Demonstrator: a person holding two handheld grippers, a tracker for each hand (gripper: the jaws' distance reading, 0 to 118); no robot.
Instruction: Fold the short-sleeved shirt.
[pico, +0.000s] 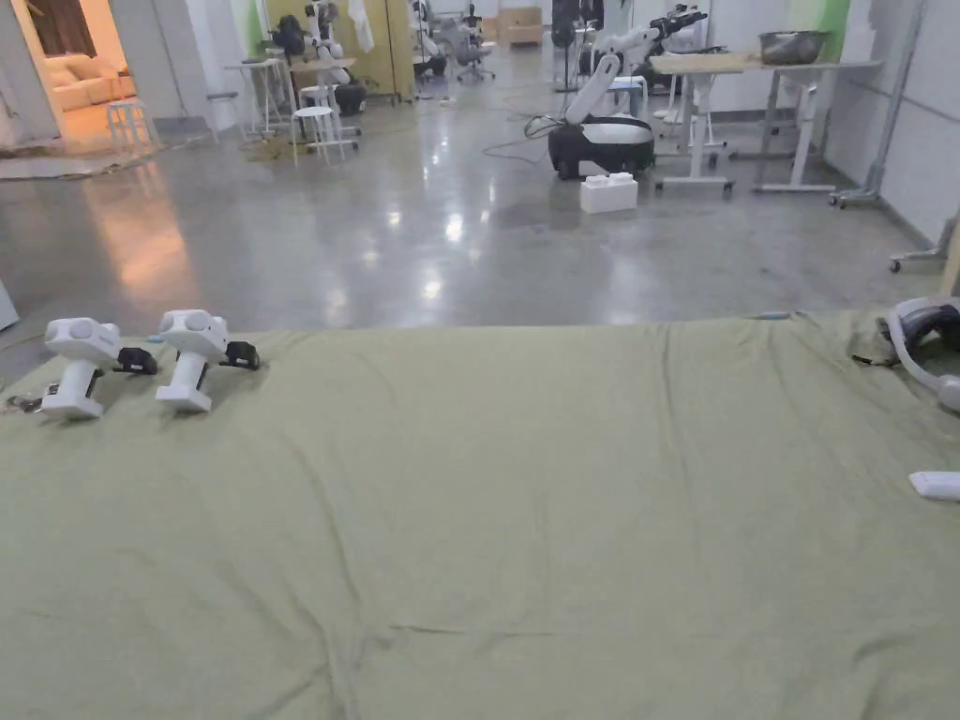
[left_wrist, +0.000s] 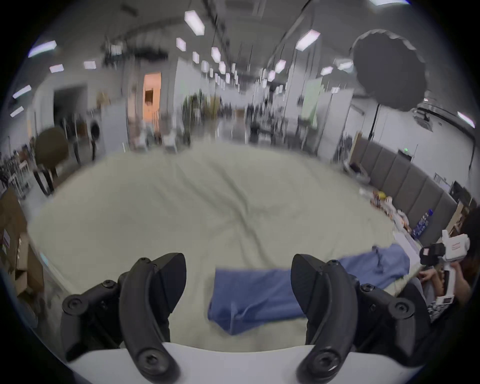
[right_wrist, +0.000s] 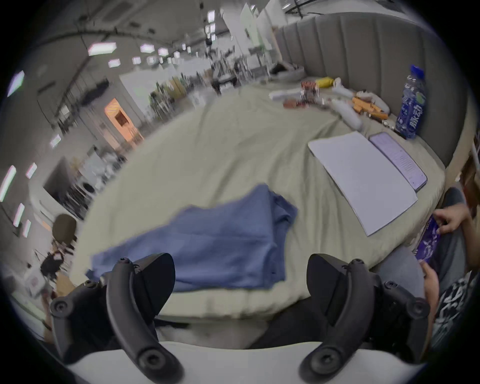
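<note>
- Head view: a green sheet (pico: 487, 506) covers a wide surface and reaches to the near edge. Two white spare grippers (pico: 141, 361) stand side by side on its far left corner, not held by anyone. A white headset (pico: 923, 352) lies at the far right edge, with a small white remote (pico: 936, 485) nearer on that side. Beyond the sheet lies a shiny grey floor (pico: 422, 225) with stools, desks and a white-and-black robot base (pico: 605, 141).
- Left gripper view: the left gripper (left_wrist: 238, 280) hangs over the sheet (left_wrist: 207, 207) with its black jaws wide apart and nothing between them. The blue shirt (left_wrist: 259, 296) lies on the sheet just past the jaws, stretched from the centre toward the right (the picture is blurred, so its folds are hard to read). Further right, the right gripper (left_wrist: 431, 254) shows, with a hand (left_wrist: 426, 275) beside it.
- Right gripper view: the right gripper (right_wrist: 241, 279) also has its jaws spread wide, empty, above the near edge of the sheet (right_wrist: 220, 145). The shirt (right_wrist: 213, 241) lies flat and bunched just beyond the left jaw, near that edge. To its right lie a white pad (right_wrist: 361, 179) and a phone (right_wrist: 397, 161) side by side, with a blue bottle (right_wrist: 411, 104) upright behind them and small clutter (right_wrist: 337, 98) further back. A hand (right_wrist: 452, 220) at the right edge holds a purple packet (right_wrist: 428, 241).
</note>
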